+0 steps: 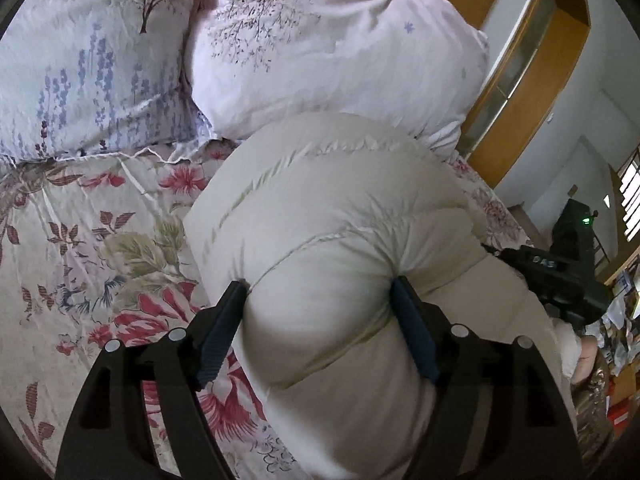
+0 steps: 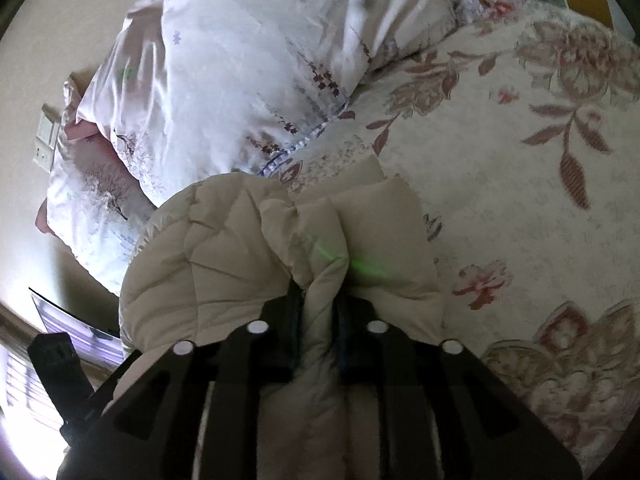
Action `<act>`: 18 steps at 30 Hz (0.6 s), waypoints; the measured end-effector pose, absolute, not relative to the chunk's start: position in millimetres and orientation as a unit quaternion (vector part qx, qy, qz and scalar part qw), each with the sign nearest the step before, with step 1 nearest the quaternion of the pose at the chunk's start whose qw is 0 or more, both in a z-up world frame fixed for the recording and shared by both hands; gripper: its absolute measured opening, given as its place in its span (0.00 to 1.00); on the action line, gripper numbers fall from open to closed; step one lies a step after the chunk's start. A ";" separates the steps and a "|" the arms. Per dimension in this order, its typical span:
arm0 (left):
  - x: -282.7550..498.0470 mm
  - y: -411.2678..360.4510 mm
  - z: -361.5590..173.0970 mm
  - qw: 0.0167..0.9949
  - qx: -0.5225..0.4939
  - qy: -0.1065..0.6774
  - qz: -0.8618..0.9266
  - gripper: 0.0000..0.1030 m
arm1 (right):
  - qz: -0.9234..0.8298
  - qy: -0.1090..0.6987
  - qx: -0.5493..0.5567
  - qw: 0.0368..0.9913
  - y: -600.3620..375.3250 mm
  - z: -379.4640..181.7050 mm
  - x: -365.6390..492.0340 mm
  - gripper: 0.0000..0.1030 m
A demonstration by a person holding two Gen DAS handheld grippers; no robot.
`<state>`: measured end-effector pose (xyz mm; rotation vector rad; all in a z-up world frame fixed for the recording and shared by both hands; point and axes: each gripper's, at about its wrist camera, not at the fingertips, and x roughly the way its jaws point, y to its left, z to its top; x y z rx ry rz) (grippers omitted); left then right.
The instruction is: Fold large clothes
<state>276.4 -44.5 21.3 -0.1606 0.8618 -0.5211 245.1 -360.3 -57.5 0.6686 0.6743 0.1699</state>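
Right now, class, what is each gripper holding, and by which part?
Both hold the beige puffer jacket: left gripper squeezes a thick quilted bulge, right gripper pinches a bunched fold.

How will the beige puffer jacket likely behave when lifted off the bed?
The puffer jacket probably feels light for its bulk: quilted, puffy panels. Likely floppy, bulging around the left gripper. Possibly slippery; the right gripper pinches only a bunched fold.
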 end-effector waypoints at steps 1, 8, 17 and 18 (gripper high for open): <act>276.5 -45.0 20.7 0.872 -0.075 0.414 -0.249 0.74 | 0.071 0.322 0.309 0.892 -361.3 -51.9 240.5 0.33; 276.0 -49.4 16.7 0.874 -0.064 0.416 -0.244 0.74 | 0.096 0.231 0.222 0.942 -354.7 10.1 171.3 0.36; 259.5 -54.1 21.5 0.886 -0.052 0.400 -0.229 0.73 | 0.114 0.345 0.163 0.917 -309.0 -44.5 196.2 0.31; 252.1 -56.3 25.6 0.890 -0.046 0.393 -0.226 0.72 | 0.115 0.344 0.169 0.917 -310.4 -47.1 196.3 0.31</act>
